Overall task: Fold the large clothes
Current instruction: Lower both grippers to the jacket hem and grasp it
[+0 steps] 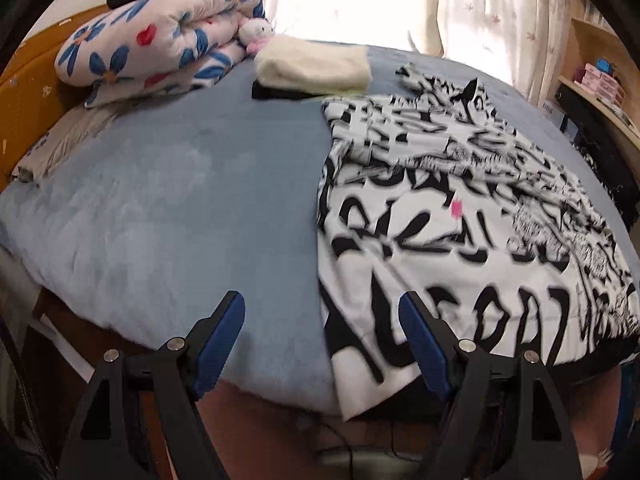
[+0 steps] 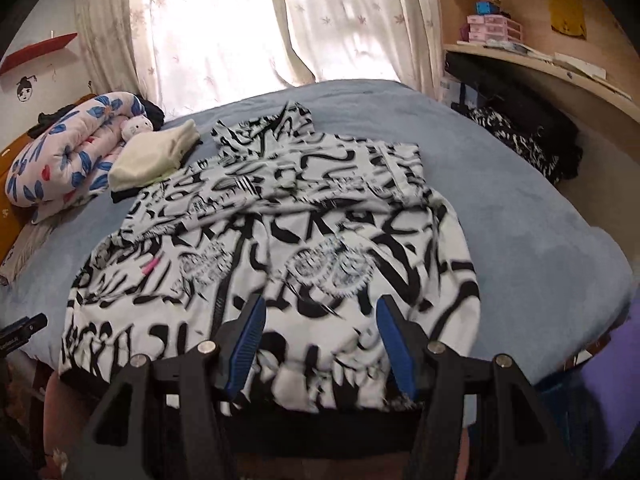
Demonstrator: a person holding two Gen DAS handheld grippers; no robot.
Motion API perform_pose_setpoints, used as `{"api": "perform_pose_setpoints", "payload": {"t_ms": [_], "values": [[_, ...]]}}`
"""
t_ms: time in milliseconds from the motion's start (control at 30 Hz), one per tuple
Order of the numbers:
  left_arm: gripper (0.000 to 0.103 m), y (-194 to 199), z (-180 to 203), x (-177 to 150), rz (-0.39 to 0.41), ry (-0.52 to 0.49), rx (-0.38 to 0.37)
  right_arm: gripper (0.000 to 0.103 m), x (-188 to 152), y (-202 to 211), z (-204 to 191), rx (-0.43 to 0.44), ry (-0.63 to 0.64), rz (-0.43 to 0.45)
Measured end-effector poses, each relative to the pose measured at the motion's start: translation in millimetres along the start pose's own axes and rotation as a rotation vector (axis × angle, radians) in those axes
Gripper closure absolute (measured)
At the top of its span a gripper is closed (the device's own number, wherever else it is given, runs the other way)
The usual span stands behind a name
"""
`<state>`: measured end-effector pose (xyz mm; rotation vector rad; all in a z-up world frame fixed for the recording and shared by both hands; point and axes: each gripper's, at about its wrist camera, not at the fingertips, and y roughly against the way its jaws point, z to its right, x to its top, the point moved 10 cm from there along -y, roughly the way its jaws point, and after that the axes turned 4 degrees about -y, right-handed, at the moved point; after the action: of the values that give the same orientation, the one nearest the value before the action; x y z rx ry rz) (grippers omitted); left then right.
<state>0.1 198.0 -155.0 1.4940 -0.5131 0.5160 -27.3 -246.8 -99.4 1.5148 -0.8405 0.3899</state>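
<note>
A large white jacket with black graffiti print [image 2: 280, 232] lies spread on the blue bedspread [image 2: 520, 220], its hem hanging over the near edge and its hood toward the window. In the left wrist view the same jacket [image 1: 460, 208] fills the right half. My left gripper [image 1: 322, 308] hovers open above the near bed edge, at the jacket's left hem corner, with nothing between its blue pads. My right gripper [image 2: 320, 312] hangs open over the jacket's lower middle, pads apart, not pressing the cloth. A black part of the left gripper [image 2: 24, 330] shows at the left edge.
A folded cream garment on a dark one [image 1: 312, 68] lies near the floral quilt [image 1: 160, 40] and a small plush toy [image 1: 258, 34] at the headboard. Curtains [image 2: 240, 20] hang behind the bed. A wooden desk with shelves [image 2: 560, 68] and dark clothes [image 2: 528, 140] stands right.
</note>
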Motion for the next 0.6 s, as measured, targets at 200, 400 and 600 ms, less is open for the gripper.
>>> {"api": "perform_pose_setpoints", "payload": {"t_ms": [200, 400, 600], "values": [[0.025, -16.9, 17.8, -22.8, -0.071, -0.016, -0.08, 0.045, -24.9, 0.9, 41.8, -0.045, -0.056, -0.043], [0.025, -31.4, 27.2, -38.0, -0.108, -0.008, -0.094, 0.045, -57.1, 4.9, 75.1, -0.04, -0.124, -0.08], [0.025, -35.0, 26.4, -41.4, -0.126, 0.013, -0.114, 0.046, -67.3, -4.6, 85.4, 0.002, -0.186, -0.115]]}}
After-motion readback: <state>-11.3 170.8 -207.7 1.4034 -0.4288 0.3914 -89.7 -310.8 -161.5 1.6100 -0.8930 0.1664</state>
